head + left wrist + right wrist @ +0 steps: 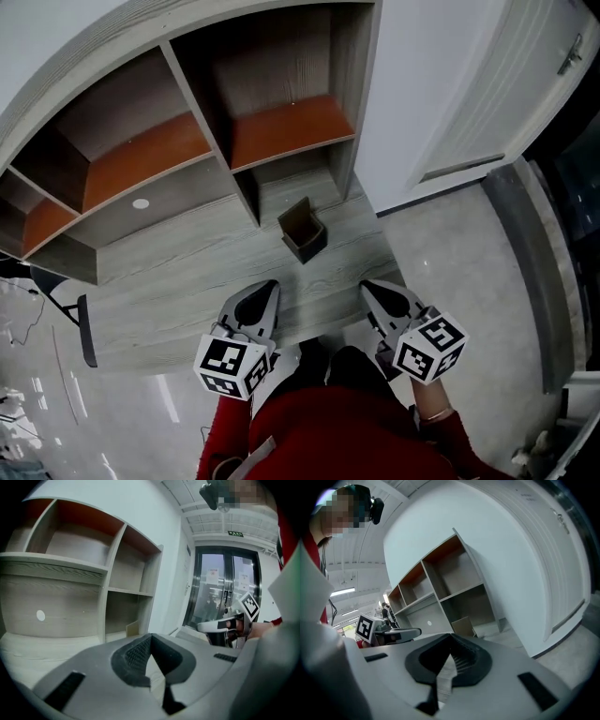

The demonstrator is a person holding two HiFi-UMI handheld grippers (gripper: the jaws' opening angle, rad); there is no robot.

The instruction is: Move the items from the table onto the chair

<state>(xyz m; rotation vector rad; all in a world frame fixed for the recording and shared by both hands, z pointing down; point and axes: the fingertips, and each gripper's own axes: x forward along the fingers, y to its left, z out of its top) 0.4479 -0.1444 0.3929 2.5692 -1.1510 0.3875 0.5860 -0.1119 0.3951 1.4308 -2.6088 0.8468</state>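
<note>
A small dark open-topped box [302,230] with a brown cardboard inside stands on the grey wood-grain table [187,272], in front of the shelf unit's middle upright. It also shows as a tan box [132,628] in the left gripper view and a tan box [463,626] in the right gripper view. My left gripper [267,287] hovers over the table's near edge, shut and empty, tips pointing towards the box. My right gripper [371,286] sits level with it to the right, also shut with nothing held. Each gripper sees the other: right gripper [220,626], left gripper [401,633].
A shelf unit [234,141] with orange-backed compartments stands on the table's far side. A white wall and door panel [450,103] rise at the right above a pale tiled floor [469,272]. A dark narrow object [85,330] stands by the table's left end.
</note>
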